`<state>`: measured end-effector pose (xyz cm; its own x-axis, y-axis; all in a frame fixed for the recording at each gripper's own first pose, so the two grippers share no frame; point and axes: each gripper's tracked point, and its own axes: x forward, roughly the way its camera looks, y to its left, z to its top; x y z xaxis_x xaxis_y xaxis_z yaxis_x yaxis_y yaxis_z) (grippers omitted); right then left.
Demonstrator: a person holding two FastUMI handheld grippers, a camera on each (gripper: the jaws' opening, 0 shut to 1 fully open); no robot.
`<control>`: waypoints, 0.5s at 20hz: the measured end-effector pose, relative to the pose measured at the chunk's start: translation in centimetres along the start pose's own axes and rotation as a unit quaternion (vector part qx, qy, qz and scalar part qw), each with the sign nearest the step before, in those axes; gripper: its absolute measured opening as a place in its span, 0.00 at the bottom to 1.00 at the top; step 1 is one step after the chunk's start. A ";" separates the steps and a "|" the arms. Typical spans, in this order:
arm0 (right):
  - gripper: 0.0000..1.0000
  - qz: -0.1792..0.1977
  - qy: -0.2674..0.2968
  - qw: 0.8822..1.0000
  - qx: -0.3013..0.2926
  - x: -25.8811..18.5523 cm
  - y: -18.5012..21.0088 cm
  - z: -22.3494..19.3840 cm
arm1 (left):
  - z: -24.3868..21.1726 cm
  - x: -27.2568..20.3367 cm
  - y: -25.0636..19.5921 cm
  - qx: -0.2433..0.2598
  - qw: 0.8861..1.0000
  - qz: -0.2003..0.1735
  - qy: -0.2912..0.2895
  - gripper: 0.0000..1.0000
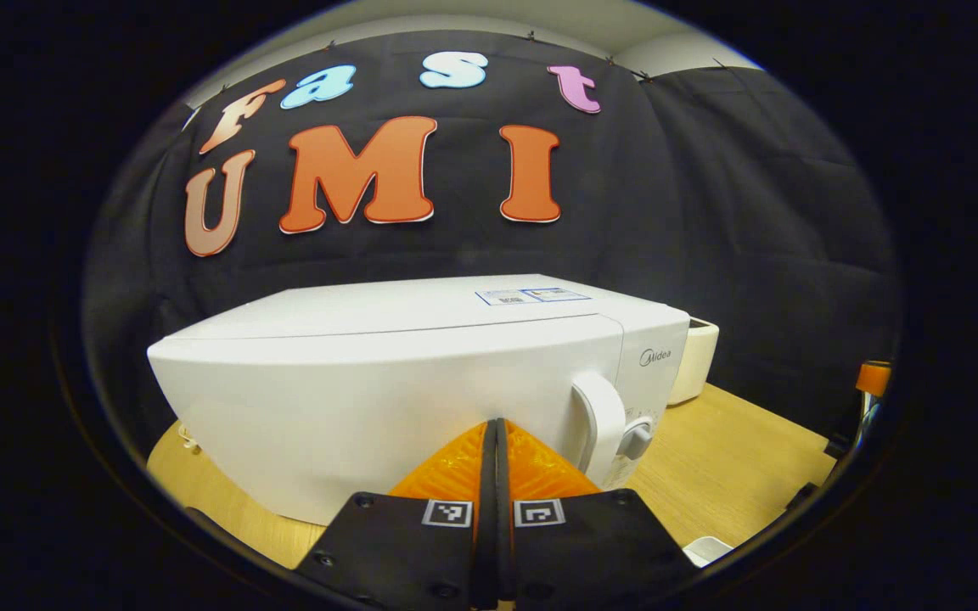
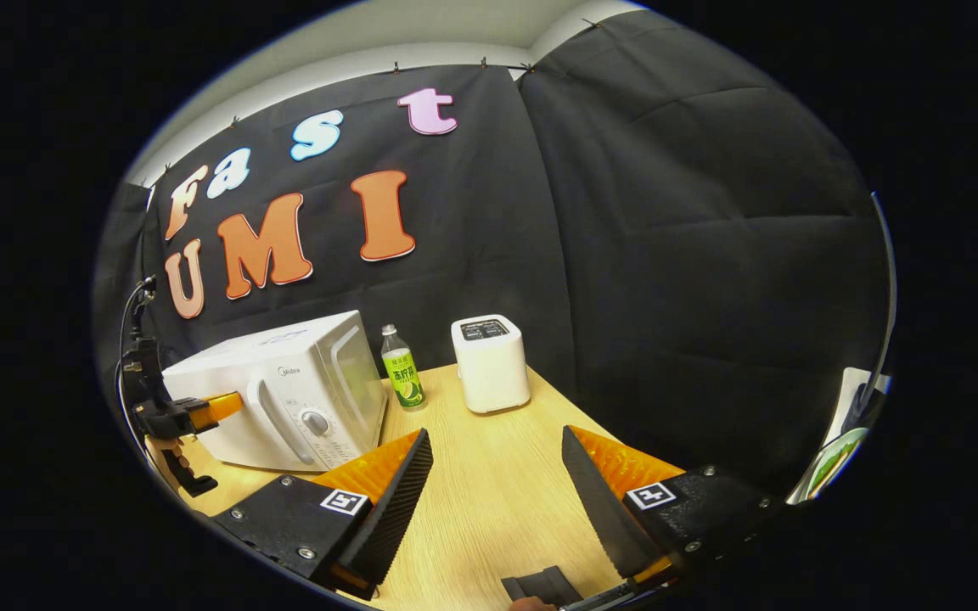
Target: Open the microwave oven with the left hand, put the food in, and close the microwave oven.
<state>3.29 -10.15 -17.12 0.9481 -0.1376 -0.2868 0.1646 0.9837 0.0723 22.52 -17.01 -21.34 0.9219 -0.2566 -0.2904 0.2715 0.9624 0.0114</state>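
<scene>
Left gripper [image 1: 496, 424], fingers pressed together, faces the boxy white microwave oven [image 1: 387, 382]; its stiff curved white handle [image 1: 599, 424] likely needs a firm hooked pull.

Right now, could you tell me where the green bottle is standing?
In the right gripper view, the green bottle stands upright on the wooden table near the back wall, between the microwave and the small white appliance.
</scene>
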 end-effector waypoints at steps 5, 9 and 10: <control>0.95 0.011 -0.013 1.000 -0.004 -1.3 1.4 0.9 | 0.2 0.1 0.1 0.005 1.000 0.002 -0.001 0.00; 0.95 0.023 -0.022 0.999 -0.005 -2.7 3.0 2.2 | 1.9 -2.3 2.8 0.015 0.999 0.042 -0.005 0.04; 0.95 0.026 -0.024 0.999 -0.007 -2.9 3.4 2.6 | 2.6 -3.4 3.2 -0.008 0.999 0.034 -0.005 0.04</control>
<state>1.82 -6.73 -13.55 0.9671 -0.0915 -0.2374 0.1113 0.9912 0.0715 20.92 -13.32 -17.87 0.9408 -0.1904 -0.2806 0.2029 0.9791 0.0160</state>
